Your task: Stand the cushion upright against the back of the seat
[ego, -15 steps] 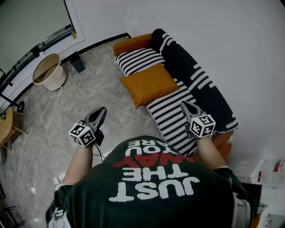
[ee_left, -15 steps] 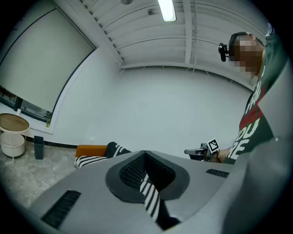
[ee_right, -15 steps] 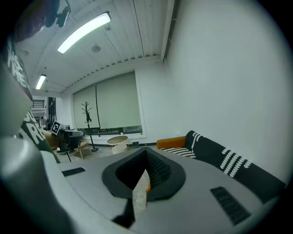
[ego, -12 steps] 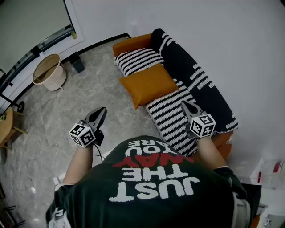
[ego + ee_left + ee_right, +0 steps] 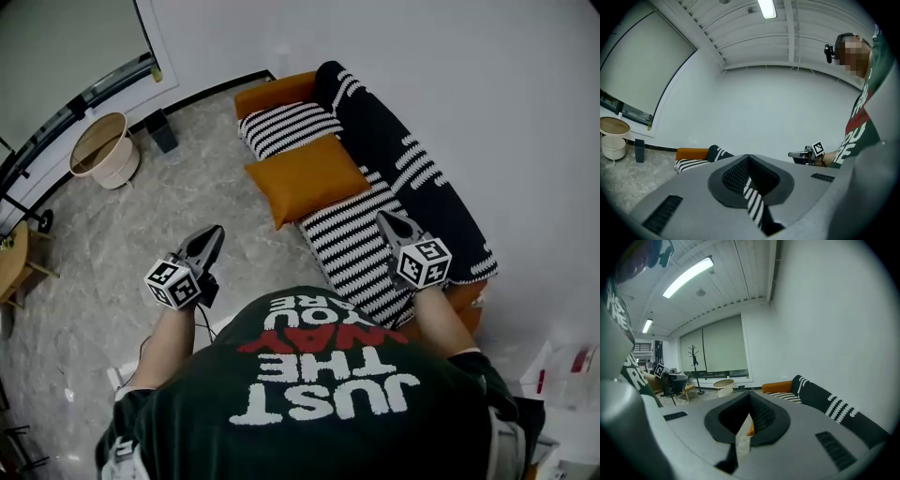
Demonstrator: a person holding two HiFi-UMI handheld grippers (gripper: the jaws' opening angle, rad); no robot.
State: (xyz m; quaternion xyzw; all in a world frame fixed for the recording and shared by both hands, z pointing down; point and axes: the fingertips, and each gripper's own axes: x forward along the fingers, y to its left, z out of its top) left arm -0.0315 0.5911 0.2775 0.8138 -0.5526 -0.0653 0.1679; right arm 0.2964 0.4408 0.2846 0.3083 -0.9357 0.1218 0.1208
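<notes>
Grey floor (image 5: 141,234), sofa (image 5: 412,178) by wall | orange cushion (image 5: 305,176) flat on seat, not up yet | L claw (image 5: 211,234) + R claw (image 5: 386,220) clenched, empty, far off: prob. not reaching yet

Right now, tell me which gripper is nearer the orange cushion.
Right. The right gripper hangs over the striped seat beside the orange cushion; the left gripper is out over the floor, farther off.

Head view: we look steeply down from above; both gripper views face forward, low, sharing the sofa (image 5: 412,164).
</notes>
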